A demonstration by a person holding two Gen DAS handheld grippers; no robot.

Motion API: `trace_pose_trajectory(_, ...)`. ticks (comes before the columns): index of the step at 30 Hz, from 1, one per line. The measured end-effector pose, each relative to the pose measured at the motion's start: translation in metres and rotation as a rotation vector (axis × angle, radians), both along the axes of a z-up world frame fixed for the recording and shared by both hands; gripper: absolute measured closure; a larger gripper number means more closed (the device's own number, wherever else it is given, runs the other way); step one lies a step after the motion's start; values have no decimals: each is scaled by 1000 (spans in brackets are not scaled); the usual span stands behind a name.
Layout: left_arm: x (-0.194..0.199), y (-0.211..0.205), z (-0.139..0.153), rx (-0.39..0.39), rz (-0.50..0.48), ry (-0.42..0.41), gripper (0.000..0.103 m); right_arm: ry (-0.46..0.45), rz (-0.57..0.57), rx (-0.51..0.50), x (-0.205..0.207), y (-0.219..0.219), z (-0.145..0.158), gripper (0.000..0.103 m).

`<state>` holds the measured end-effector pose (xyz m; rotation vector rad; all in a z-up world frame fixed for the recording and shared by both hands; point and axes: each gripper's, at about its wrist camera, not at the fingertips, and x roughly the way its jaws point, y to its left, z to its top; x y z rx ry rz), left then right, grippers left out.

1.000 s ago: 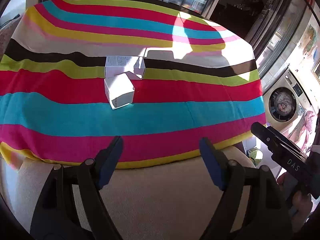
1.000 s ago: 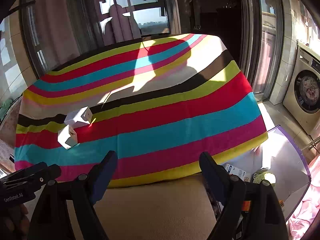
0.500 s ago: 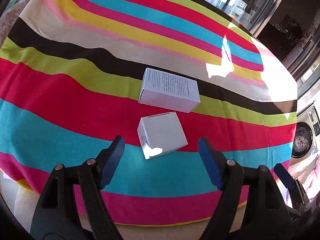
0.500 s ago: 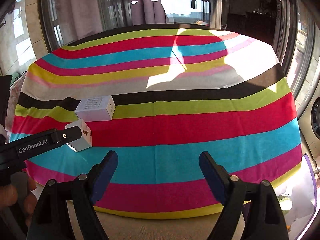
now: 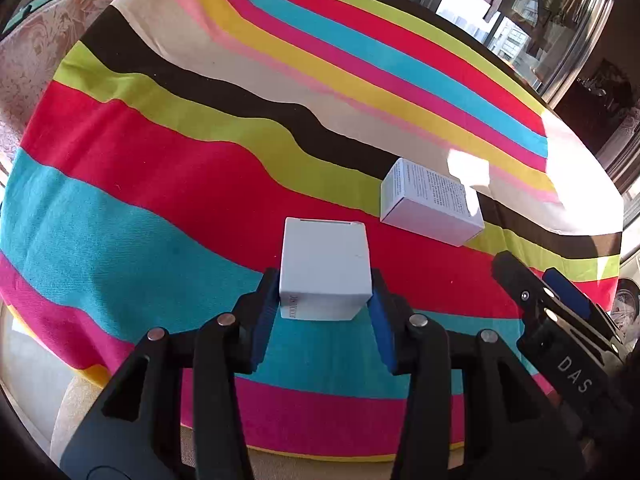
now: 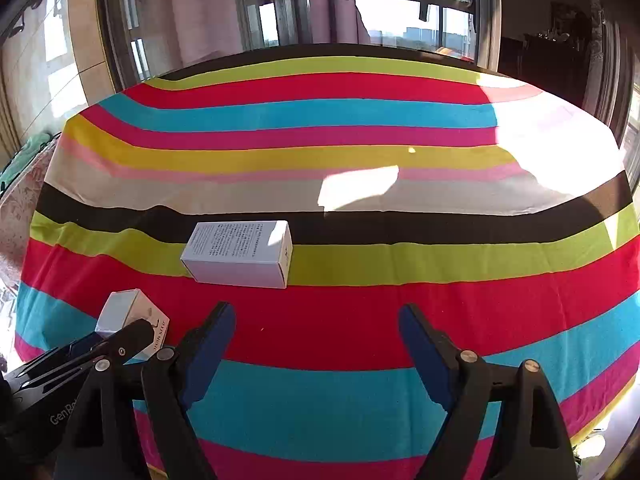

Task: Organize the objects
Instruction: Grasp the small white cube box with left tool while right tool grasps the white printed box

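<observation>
Closing on the cube box point(image 5: 323, 264), left gripper point(image 5: 323, 308) has pads at both its sides. Right gripper point(image 6: 316, 336) spread wide, empty, near printed box point(image 6: 240, 252) on cloth point(image 6: 360, 128).

A home is shown, most likely a living area opening onto a glazed balcony. A bench is covered by a brightly striped cloth point(image 6: 360, 336), lit by strong sunlight. Beyond its far edge, tall dark-framed windows point(image 6: 400, 4) are seen, with mauve curtains point(image 6: 192, 20) drawn aside and buildings visible outside. At the far left, a patterned upholstered surface point(image 5: 28, 64), perhaps a sofa, can be made out. What may be a washing machine point(image 5: 626, 300) is glimpsed at the right edge, though only partly.
</observation>
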<state>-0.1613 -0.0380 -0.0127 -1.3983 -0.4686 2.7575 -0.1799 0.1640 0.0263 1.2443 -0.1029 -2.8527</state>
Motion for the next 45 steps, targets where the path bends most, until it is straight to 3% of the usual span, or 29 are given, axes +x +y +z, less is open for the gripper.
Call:
trace_pose_trajectory(9,7,-5,-4,-5,24,35,56,44,74,21,-32,-44,1,17)
trace_pose_trajectory(17,7,-4,-2,-2,20,42,56,-9,42,31,-60,-51,-16,15)
trace_pose_trajectory(21,8,-3,-2,-3,21,44,56,2,27,37,-65,-49,-18,7)
trace_pose_trajectory(30,8,-5,-4,9,20,47,56,14,28,29,-66,-54,-16,7)
trace_pose_trajectory(38,8,-5,-5,6,19,55,56,-47,13,39,-83,-61,-33,7)
trace_pose_trajectory(40,9,-4,-5,4,19,57,56,-56,19,49,-84,-63,-37,17)
trace_pose_trajectory(45,10,-2,-4,9,16,63,57,-57,23,69,-79,-62,-37,17)
